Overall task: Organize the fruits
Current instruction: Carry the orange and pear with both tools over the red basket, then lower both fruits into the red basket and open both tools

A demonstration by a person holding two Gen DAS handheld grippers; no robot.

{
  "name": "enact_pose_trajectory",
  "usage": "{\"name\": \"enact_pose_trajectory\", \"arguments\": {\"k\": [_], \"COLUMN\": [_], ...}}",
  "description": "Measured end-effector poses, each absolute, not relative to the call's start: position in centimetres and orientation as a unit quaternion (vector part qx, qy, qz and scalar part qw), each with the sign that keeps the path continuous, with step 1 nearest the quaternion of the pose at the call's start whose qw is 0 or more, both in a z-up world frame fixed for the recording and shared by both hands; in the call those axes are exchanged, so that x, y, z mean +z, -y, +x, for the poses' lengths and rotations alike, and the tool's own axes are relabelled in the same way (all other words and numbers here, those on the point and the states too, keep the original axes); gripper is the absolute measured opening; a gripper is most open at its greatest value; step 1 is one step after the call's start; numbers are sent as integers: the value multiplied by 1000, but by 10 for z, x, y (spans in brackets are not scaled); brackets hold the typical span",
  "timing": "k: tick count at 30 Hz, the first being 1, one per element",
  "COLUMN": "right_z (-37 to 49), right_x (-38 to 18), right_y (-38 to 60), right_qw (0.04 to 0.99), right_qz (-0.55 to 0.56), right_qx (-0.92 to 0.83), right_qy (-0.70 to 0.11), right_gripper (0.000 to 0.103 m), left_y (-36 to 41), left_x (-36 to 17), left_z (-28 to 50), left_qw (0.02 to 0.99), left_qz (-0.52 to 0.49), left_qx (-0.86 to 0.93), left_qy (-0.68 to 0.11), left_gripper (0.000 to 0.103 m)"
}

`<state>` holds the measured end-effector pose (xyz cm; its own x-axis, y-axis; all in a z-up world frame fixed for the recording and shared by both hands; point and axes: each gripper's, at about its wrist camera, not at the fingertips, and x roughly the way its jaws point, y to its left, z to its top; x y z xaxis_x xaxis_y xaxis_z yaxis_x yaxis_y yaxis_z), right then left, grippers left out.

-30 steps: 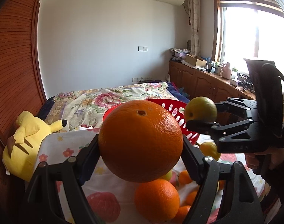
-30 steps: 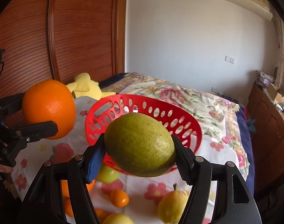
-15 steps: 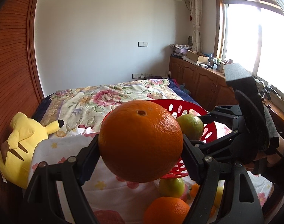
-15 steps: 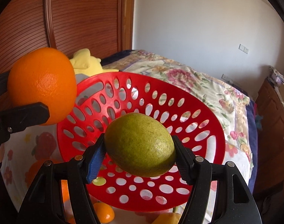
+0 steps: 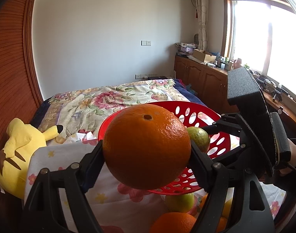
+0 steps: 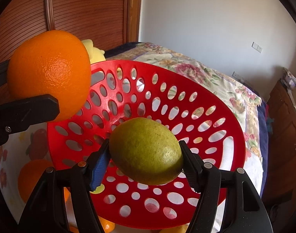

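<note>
In the left wrist view, a yellow plush lies at the left edge of the frame, beside a white cloth with small flowers. In the middle, the left gripper is clenched on an orange; both pads press its sides and the fruit hangs in the air, in front of the near left rim of the red basket. The gripper points forward and a little down, toward the bed. At the lower middle more fruit lies on the cloth: another orange and a green fruit under the basket's edge. At the right, the right gripper comes in from the frame's right side, with a hand on its handle, and it grasps a lime over the basket.

In the right wrist view, the orange fills the upper left, with one black finger of the left gripper under it, at the basket's left rim. In the lower middle, the right gripper is tilted down into the basket and is clenched on the lime, which is above the perforated floor, not touching it as far as I can see.
</note>
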<state>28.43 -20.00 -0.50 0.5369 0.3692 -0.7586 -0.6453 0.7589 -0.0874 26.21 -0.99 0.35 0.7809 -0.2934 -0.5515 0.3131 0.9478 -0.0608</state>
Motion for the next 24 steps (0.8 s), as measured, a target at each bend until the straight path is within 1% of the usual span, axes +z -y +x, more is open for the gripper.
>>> {"name": "enact_pose_trajectory", "arguments": {"k": [6,24], "right_z": [283,271], "right_x": [3,18], "right_y": [202,225], "right_qw": [863,890], "right_qz": [-152,-132], "right_qx": [305,274], "right_qy": [-373,-339], "right_gripper": [70,70], "left_y": [11,31], "left_x": [0,-25], "left_z": [267,283], "left_qw": [942,929], "left_qz": [19,39], "left_qx": [-158,-158], "left_qy": [-296,-332], "left_gripper": [80,80]}}
